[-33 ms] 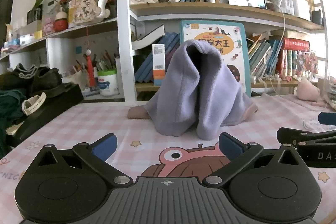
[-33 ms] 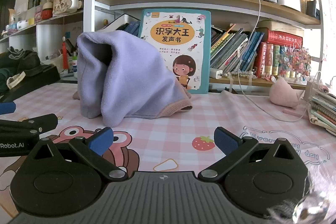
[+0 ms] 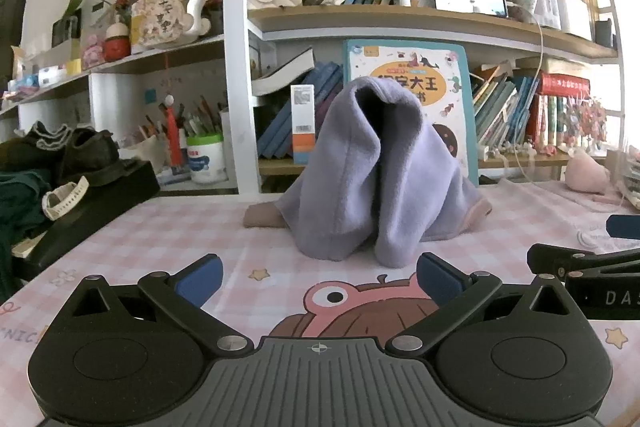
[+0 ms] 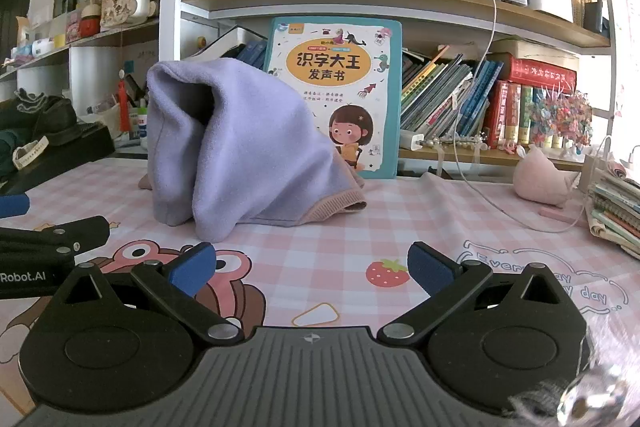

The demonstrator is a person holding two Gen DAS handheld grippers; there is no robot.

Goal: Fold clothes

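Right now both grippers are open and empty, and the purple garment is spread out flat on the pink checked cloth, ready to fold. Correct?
Not quite. The purple garment isn't flat: the right wrist view shows it standing in a draped heap. The rest holds: left gripper and right gripper are open and empty over the pink checked cloth.

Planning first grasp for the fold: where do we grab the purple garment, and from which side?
Take the purple garment by its pink ribbed hem, low on its right and lying on the table mat. Come in low from the front-right with the open right gripper: that flat edge is exposed, while the heap's peak is loose folds.
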